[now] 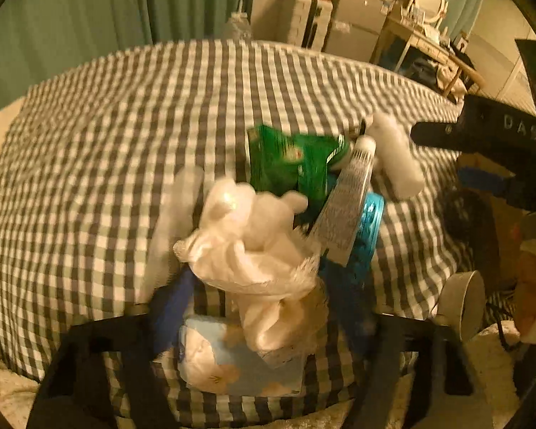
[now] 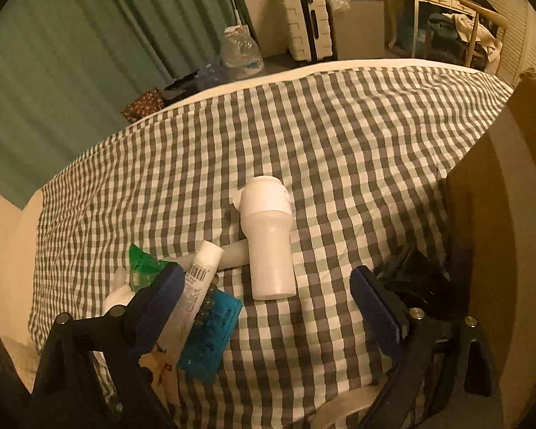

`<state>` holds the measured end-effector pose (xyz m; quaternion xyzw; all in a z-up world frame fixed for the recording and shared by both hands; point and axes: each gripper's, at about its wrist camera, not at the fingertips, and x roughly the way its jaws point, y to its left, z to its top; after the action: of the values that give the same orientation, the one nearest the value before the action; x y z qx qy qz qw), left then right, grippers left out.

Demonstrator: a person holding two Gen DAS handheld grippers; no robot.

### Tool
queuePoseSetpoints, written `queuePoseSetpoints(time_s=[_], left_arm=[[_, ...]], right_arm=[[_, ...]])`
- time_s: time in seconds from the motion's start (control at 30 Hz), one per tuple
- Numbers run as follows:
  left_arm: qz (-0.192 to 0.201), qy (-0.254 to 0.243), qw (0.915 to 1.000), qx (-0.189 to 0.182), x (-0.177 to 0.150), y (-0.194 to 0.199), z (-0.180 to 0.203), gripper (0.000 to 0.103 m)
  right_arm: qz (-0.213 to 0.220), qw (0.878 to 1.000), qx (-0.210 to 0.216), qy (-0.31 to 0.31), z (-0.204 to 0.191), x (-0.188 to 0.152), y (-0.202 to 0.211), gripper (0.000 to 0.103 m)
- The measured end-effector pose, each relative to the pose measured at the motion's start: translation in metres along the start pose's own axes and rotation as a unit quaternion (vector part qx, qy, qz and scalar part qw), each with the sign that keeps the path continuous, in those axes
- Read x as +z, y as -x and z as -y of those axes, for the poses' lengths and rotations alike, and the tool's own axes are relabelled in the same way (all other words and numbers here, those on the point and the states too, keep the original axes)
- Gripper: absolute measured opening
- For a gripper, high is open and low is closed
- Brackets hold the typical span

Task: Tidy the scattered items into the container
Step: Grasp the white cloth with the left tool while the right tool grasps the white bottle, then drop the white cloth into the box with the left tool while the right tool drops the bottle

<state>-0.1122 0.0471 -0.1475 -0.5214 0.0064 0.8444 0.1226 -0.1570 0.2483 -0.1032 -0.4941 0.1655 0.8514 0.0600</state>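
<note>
We have the left gripper (image 1: 257, 300) down over a crumpled white bag (image 1: 257, 261) on the checked bedspread (image 1: 107, 143), its blue pads flanking the bag. Whether they already press on it we cannot tell — the blur hides the contact. To do this well, we would close on the bag's bunched middle, not its loose edge, and lift clear of the tissue pack (image 1: 228, 361) beneath, which could drag along.

The right gripper (image 2: 268, 304) stands wide open and empty, the white bottle (image 2: 268, 239) just ahead between its fingers; its left finger is close by the tube (image 2: 196, 286). The cardboard box (image 2: 500, 214) at the right we take for the container. Its inside is cut off. The green packet (image 1: 293, 164) and blue packet (image 2: 211, 332) are partly buried, their print unreadable.
</note>
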Motion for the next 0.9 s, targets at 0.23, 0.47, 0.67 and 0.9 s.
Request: queuePoseSetpoints(time_s=[0.23,0.47,0.67,0.9], left_arm=[[-0.011,0.0,0.9999,-0.01,0.001,-0.009,0.001,0.053],[-0.018,0.007,0.9996,-0.02,0.0,-0.017,0.0,0.029],[0.005,0.032,0.9991,-0.025,-0.004,-0.006,-0.012,0.019],[0.06,0.091,0.9918,-0.067,-0.01,0.021,-0.038,0.018]], right_arm=[[-0.017,1.0,0.007,-0.007,0.001,0.003,-0.019,0.086],[-0.072,0.996,0.038,-0.028,0.008,0.004,-0.055,0.057],[-0.09,0.994,0.048,-0.048,0.019,-0.001,-0.061,0.032],[-0.07,0.997,0.016,0.017,-0.001,0.001,-0.025,0.032]])
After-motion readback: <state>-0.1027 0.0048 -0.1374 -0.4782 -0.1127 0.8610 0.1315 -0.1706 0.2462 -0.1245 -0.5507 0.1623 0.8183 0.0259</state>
